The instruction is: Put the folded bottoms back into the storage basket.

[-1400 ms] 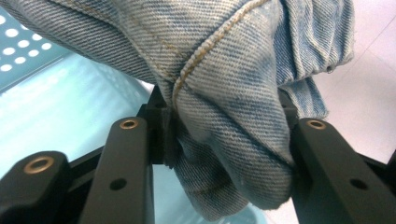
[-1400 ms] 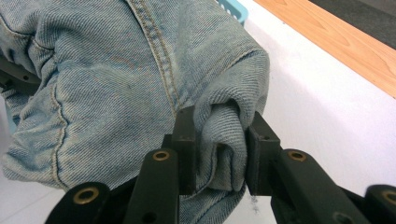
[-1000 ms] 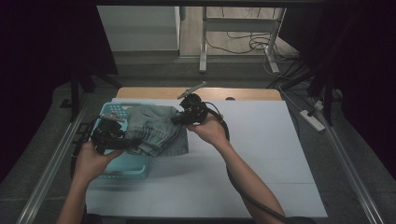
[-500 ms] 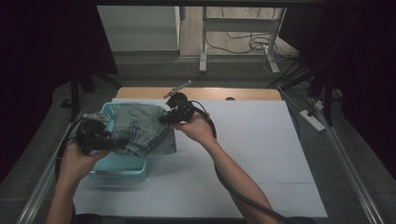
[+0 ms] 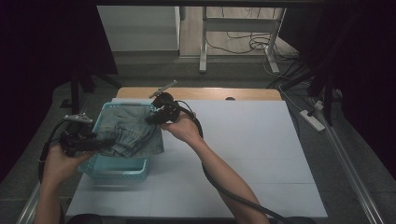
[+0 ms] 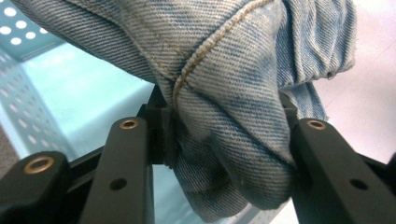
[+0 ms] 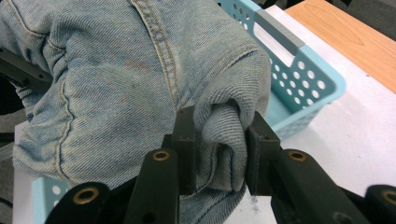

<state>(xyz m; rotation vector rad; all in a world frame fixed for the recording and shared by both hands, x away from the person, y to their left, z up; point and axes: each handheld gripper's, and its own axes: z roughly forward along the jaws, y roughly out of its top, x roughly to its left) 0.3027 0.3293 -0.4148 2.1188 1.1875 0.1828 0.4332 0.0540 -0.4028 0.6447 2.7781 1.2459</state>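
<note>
While both hands carry it, the denim garment (image 5: 133, 135) hangs bunched over the turquoise basket (image 5: 116, 167) at the table's (image 5: 243, 154) left edge, its right part spilling past the basket's right rim. Left gripper (image 5: 100, 143) is clamped on a thick denim fold at the garment's left end; right gripper (image 5: 152, 119) is clamped on a fold at the far right corner of the garment. Compared with a second ago, garment and both grippers have shifted left, toward the table's left edge, and the cloth now covers more of the basket.
</note>
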